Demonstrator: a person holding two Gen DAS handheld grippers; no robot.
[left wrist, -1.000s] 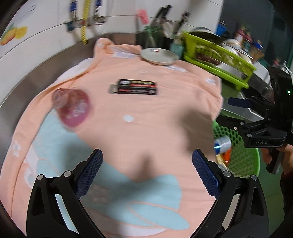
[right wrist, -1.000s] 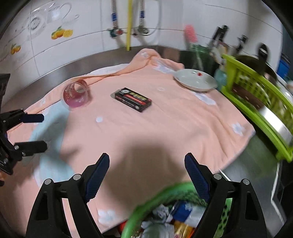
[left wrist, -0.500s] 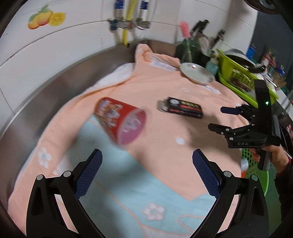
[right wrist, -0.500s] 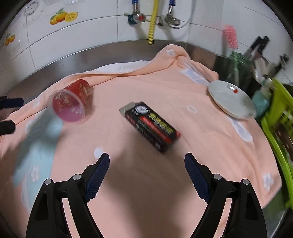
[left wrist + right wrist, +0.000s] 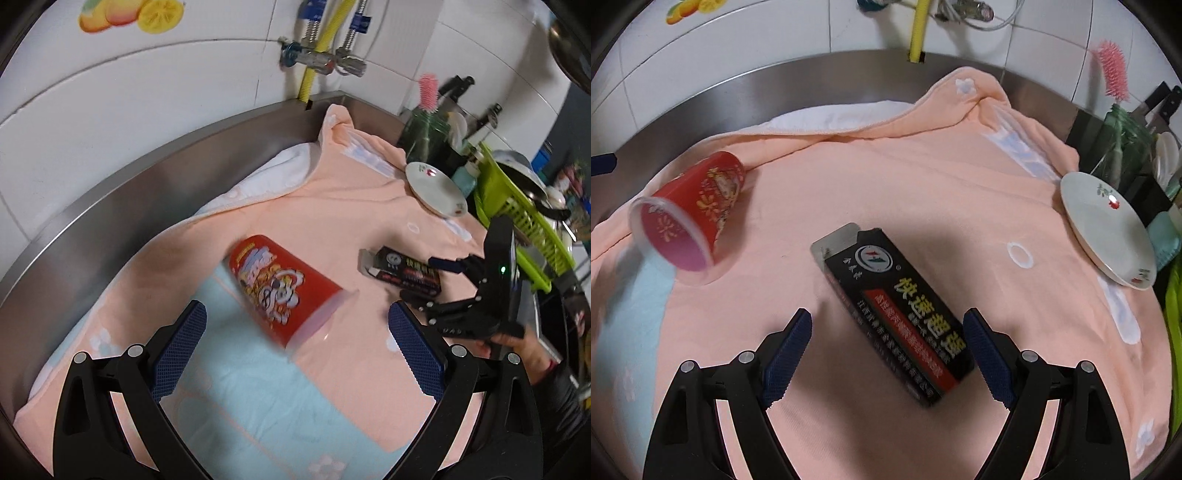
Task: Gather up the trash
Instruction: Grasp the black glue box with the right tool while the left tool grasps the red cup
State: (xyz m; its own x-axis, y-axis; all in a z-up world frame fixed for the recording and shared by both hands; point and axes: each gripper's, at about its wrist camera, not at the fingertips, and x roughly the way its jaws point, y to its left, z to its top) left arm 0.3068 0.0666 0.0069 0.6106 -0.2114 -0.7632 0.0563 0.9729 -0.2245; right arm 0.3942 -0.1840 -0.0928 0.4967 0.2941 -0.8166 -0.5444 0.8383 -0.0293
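**Desk:** Meanwhile, what is happening on the surface (image 5: 701,85) as trash is being collected?

**Photographer:** Both grippers are hanging wide open and holding nothing. The left gripper (image 5: 297,345) is hovering over a red paper cup (image 5: 282,286) that is lying on its side on the peach towel (image 5: 960,177), mouth pointing to the near right. The right gripper (image 5: 888,354) is straddling the near end of a black carton (image 5: 897,314), which is lying flat and at a slant, its torn-open flap at the far end.

**Desk:** And what is looking risky?

**Photographer:** The cup, mainly. It is resting on a round wall, so, in my judgement, one pad touching first is likely to send it rolling across the towel. A hard squeeze is also likely to be crushing thin paper. The carton is sitting askew between the jaws, so closing now is probably going to be catching its corners and twisting it rather than pinching flat sides.

**Desk:** Anything else in the way?

**Photographer:** The towel is lying loose and rumpled, so low fingertips may be pinching cloth and dragging it. A white plate (image 5: 1108,229) is sitting on the towel's far right edge, tilted I think, and a tug could be shifting it.
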